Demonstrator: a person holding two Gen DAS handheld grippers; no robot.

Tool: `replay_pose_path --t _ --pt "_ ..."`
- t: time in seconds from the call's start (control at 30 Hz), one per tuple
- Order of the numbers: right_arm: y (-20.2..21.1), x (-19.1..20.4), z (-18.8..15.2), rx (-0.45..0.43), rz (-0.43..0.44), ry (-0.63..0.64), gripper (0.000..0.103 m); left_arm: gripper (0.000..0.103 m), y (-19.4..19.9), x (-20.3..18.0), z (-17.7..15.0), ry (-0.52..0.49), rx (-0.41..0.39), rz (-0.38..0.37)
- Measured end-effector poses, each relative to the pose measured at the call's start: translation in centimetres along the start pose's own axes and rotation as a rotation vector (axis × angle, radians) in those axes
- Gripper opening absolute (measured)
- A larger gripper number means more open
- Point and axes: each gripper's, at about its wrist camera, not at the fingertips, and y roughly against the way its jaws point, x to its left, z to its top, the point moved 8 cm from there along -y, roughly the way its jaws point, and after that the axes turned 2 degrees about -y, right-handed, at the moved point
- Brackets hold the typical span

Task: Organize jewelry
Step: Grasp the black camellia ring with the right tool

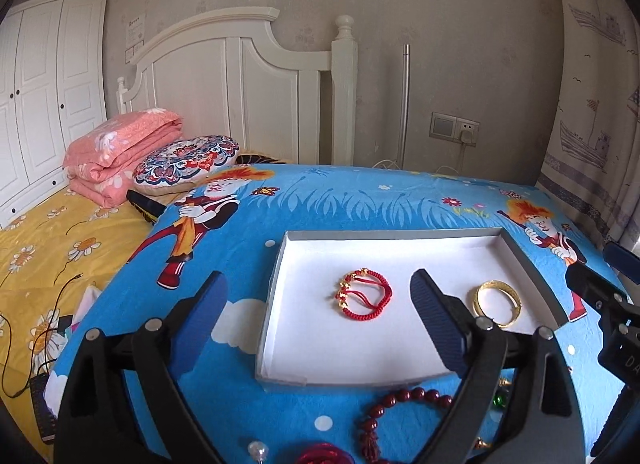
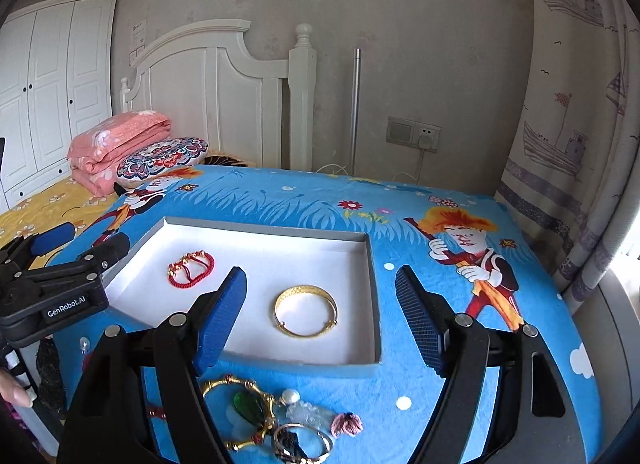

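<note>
A shallow white tray (image 1: pixel 360 348) (image 2: pixel 248 240) with grey walls lies on the blue cartoon cloth. In it are a red cord bracelet with gold charms (image 1: pixel 364 294) (image 2: pixel 191 268) and a gold bangle (image 1: pixel 497 303) (image 2: pixel 306 311). My left gripper (image 1: pixel 316 316) is open and empty above the tray's near left part. My right gripper (image 2: pixel 320 312) is open and empty, with the bangle lying between its fingers below. Near the front edge lie dark red beads (image 1: pixel 400 408), a gold chain with a green stone (image 2: pixel 240 404), a pale jade pendant (image 2: pixel 304 410) and a ring (image 2: pixel 304 444).
The table's cloth (image 2: pixel 440 200) ends at a curtain (image 2: pixel 580 144) on the right. A bed with a yellow sheet (image 1: pixel 48 256), a pink folded quilt (image 1: pixel 120 152) and a round cushion (image 1: pixel 184 160) stands to the left. A wall socket (image 1: pixel 456 126) is behind.
</note>
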Motion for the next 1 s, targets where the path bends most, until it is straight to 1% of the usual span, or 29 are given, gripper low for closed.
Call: replay_pose_path --t 0.13,0.2,0.3,0.4,0.5,0.67,0.8,1.0 --pt "2.5 -1.1 -3.0 -0.016 -0.021 0.001 0.072 0.093 2.9 -0.3 -2.6 -0.011 -0.038 -0.010" --pt "3.2 -1.6 -4.3 -0.024 -0.039 -0.003 0.073 0.094 3.8 -0.5 -3.8 -0.021 -0.044 -0.003" --pt "3.8 -2.1 -6.4 -0.010 -0.035 -0.041 0.073 0.094 4.9 -0.9 -5.5 -0.024 -0.051 -0.020" --pt "3.9 -1.9 -8.5 0.001 -0.040 -0.050 0.073 0.097 6.2 -1.4 -6.8 -0.037 -0.085 -0.026" --pt "3.4 -1.7 -10.0 0.027 -0.036 -0.049 0.073 0.098 7.1 -2.1 -7.8 -0.072 -0.114 -0.022" --pt "2.7 -1.4 -10.7 0.054 -0.030 -0.054 0.073 0.098 6.6 -2.5 -8.9 -0.083 -0.083 -0.047" --pt "2.1 -0.6 -10.8 0.063 -0.030 -0.034 0.073 0.098 6.0 -2.2 -9.3 -0.071 -0.062 -0.037" --pt "1.1 0.2 -10.6 0.056 -0.058 -0.006 0.066 0.098 5.5 -1.7 -9.4 -0.069 -0.062 -0.026"
